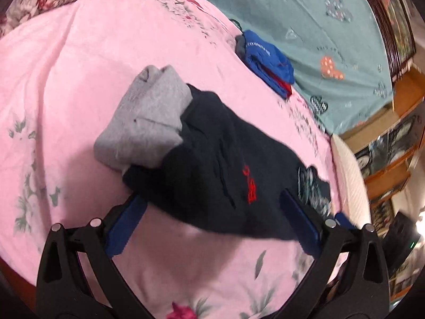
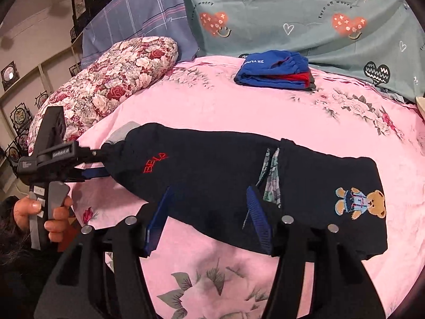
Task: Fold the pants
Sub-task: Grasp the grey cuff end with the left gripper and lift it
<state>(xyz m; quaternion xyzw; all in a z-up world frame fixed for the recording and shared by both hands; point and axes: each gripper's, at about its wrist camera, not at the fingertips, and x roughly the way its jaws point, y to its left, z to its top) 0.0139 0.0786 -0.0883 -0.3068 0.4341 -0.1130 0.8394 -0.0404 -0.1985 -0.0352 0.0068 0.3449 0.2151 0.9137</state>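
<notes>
Dark navy pants [image 2: 212, 170] with red "BEAR" lettering, a teddy bear patch and grey cuffs [image 1: 148, 117] lie folded lengthwise on the pink floral bedsheet [image 2: 212, 106]. In the left wrist view the pants [image 1: 217, 170] drape over the blue fingers of my left gripper [image 1: 209, 207], whose jaws stand wide apart. In the right wrist view my right gripper [image 2: 209, 199] is also wide open, with its fingers [image 2: 159, 212] at the near edge of the pants. The left gripper [image 2: 90, 170] shows there at the pants' left end, held by a hand.
A folded blue and red garment [image 2: 276, 71] lies further back on the bed. A floral pillow [image 2: 111, 79] is at the left and a teal printed cover [image 2: 305, 13] at the back. Wooden shelves [image 1: 393, 159] stand beyond the mattress edge.
</notes>
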